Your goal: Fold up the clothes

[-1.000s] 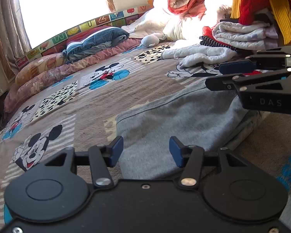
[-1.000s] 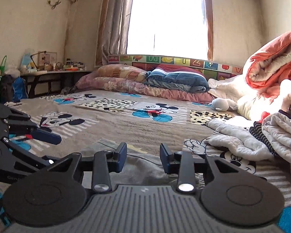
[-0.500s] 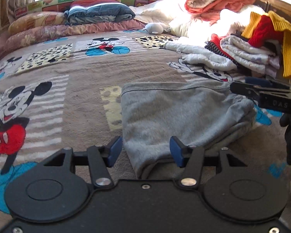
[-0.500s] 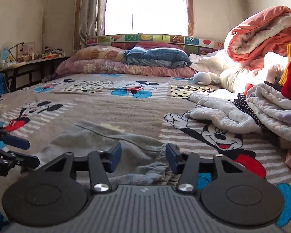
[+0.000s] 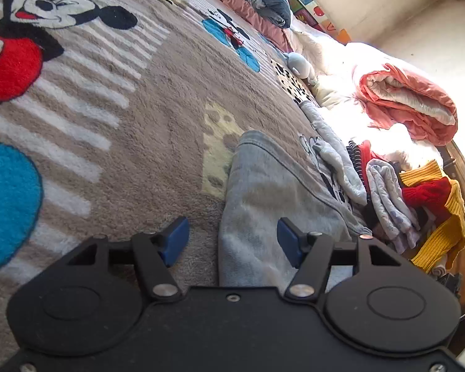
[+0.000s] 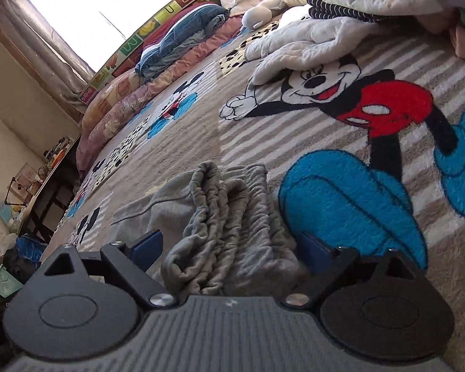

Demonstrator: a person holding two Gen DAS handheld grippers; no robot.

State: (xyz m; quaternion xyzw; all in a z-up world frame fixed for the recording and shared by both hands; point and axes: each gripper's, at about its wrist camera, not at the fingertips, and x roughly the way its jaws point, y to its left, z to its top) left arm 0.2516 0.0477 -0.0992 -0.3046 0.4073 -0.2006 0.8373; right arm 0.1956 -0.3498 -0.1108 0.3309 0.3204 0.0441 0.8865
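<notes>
The soft grey folded knit garment (image 5: 272,192) lies mid-blanket on the plush cartoon-mouse bed blanket (image 5: 114,130), limp and light, so it will sag; its bunched elastic waistband (image 6: 229,217) offers the best hold. The right gripper (image 6: 232,249) is opening around that band, the left gripper (image 5: 232,241) opening over an edge, neither pressing. The underside is hidden, and the layers beneath are unclear

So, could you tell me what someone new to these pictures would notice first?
Probably the cartoon-mouse blanket covering the bed, bold red and blue. Next, the grey garment lying on it: the left gripper is opening around its near edge, and the right gripper is opening around its bunched waistband. Behind it, at the right in the left view, rises a pile of clothes.
</notes>
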